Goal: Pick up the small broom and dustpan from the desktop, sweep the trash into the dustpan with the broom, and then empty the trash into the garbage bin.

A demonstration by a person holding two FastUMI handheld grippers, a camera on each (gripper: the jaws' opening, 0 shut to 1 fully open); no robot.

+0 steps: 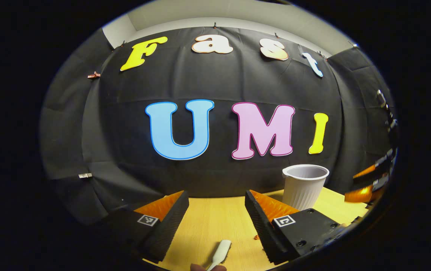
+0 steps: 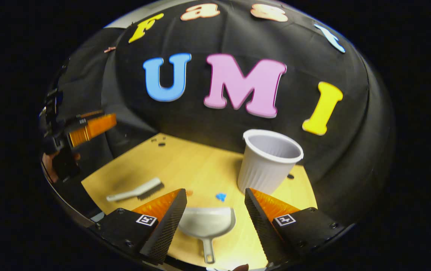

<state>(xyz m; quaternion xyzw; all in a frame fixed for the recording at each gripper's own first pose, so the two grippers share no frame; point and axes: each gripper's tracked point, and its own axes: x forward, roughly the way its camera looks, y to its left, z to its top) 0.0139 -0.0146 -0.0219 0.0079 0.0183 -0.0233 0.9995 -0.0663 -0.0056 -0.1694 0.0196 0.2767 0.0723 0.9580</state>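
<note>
A white dustpan (image 2: 207,222) lies on the wooden desktop (image 2: 185,162), its handle pointing toward me. My right gripper (image 2: 214,192) hovers over it, open, one finger on each side and not touching. A white broom (image 2: 136,191) lies flat to the left, bristles down. A blue scrap (image 2: 221,196) and an orange scrap (image 2: 189,192) rest just beyond the pan. My left gripper (image 1: 216,195) is open above the broom's handle end (image 1: 221,254), holding nothing. The white cup-shaped garbage bin (image 2: 268,162) stands upright at the back right.
The left gripper (image 2: 87,130) hangs above the table's left edge in the right gripper view. The bin (image 1: 305,186) and the right gripper (image 1: 369,184) sit to the right in the left gripper view. An orange crumb (image 1: 256,237) lies by the right finger. Black cloth walls the back.
</note>
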